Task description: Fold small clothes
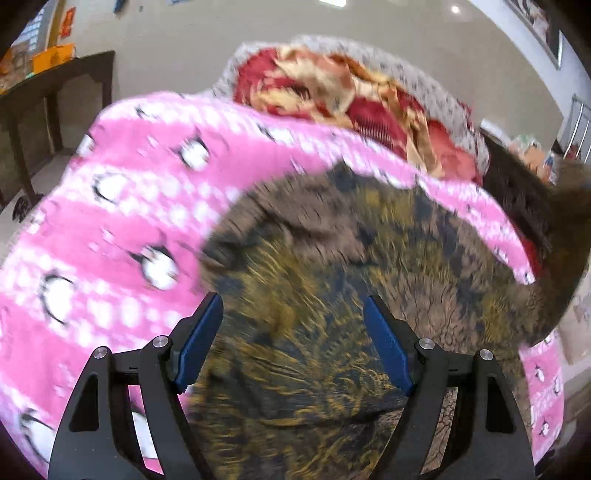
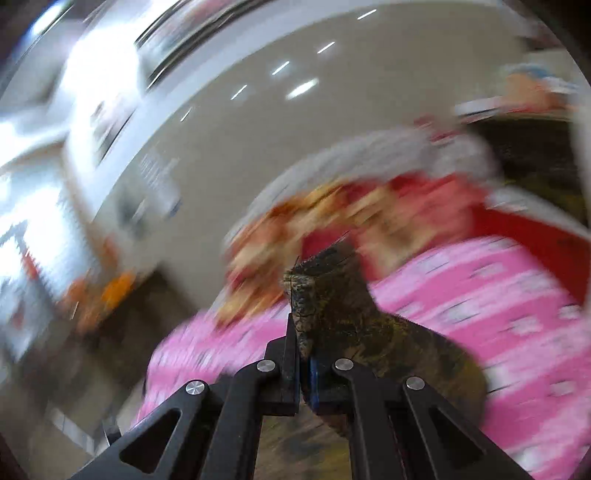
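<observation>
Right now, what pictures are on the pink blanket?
Little black-and-white penguins and white dots cover the pink blanket. The left wrist view shows them best.

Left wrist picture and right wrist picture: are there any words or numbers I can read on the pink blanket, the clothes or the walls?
No text can be read in either picture.
Pink blanket: only white penguin shapes, no words.
Brown and yellow garment: pattern only, no label showing.
Red sign on the wall: too small and blurred to read.
Orange box: marks too blurred to read.
Right wrist view: everything is smeared by motion.
</observation>
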